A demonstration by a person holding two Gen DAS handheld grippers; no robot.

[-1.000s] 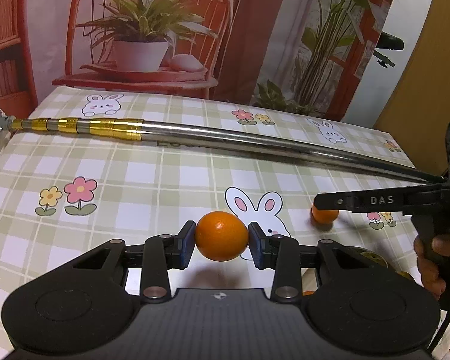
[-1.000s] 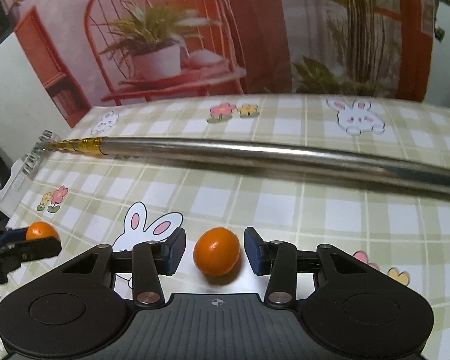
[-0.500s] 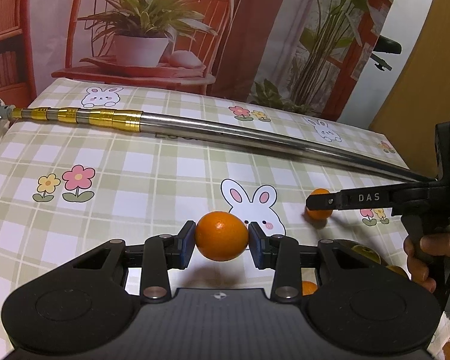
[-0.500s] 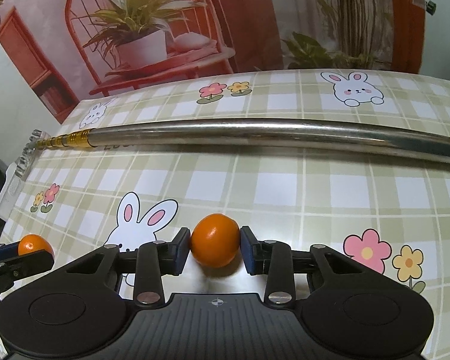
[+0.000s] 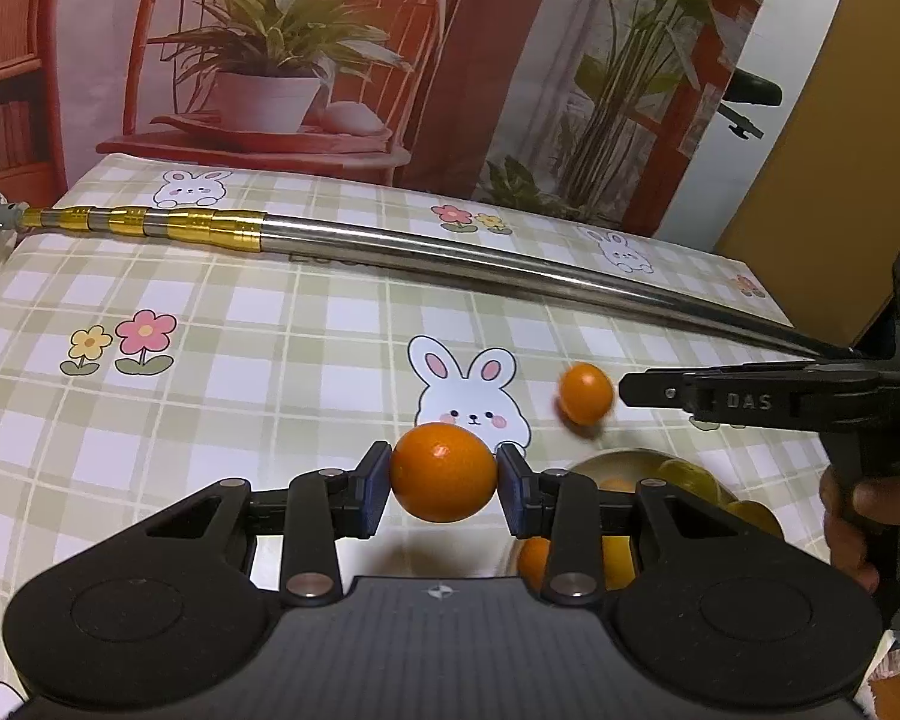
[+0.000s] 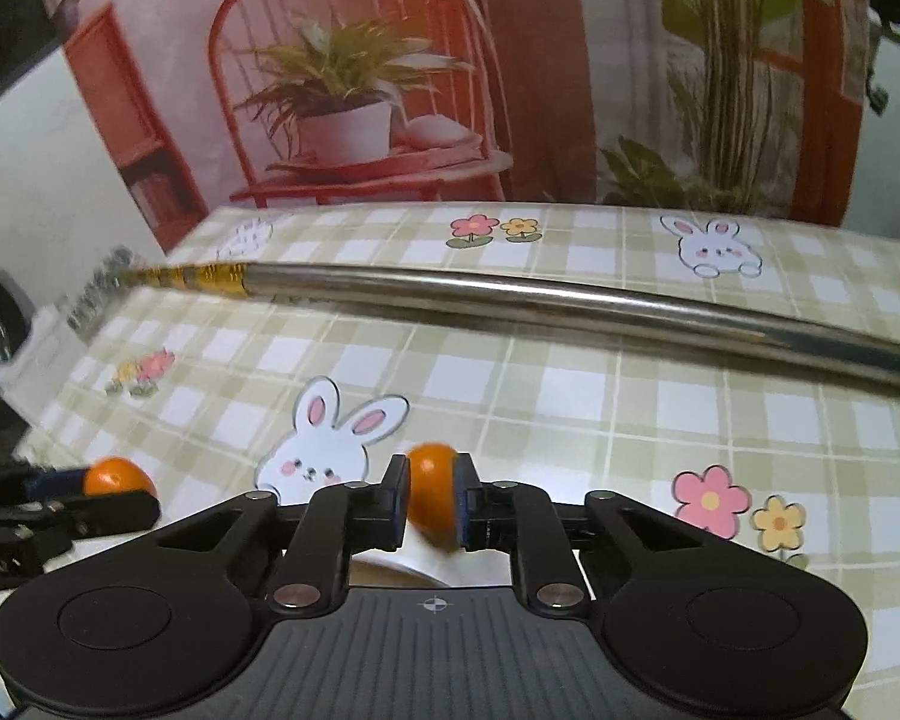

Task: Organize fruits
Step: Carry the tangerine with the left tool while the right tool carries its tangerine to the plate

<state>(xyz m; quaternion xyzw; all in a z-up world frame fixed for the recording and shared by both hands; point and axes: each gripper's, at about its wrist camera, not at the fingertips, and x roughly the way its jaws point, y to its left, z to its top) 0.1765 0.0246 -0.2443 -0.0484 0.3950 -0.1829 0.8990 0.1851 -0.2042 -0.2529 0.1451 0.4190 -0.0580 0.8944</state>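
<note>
— What has the left gripper point(image 5: 443, 476) got?

— A round orange fruit point(image 5: 441, 471), pinched between its two blue pads and held clear of the table point(image 5: 222, 372), over the checked cloth near the front edge, just in front of the printed rabbit.

— And the right gripper point(image 6: 431, 504)?

— Its jaws have just been closing, and they now press on a smaller orange fruit point(image 6: 431, 495). In the left wrist view that fruit point(image 5: 585, 393) sits at the tip of the black tool, toward the table's right edge, a little blurred. A hand point(image 5: 858, 516) grips the tool's handle at the right border of the picture.

— Anything below them?

— A bowl point(image 5: 624, 461) near the front right corner, mostly hidden behind the left gripper's body. I see orange and yellowish fruit in it, but cannot count them.

— What else lies on the table?

— A long metal pole point(image 5: 450, 255) with gold bands at its left end, running across the far half from the left edge to the right. Both fruits are on the near side of it, well apart from it.
</note>
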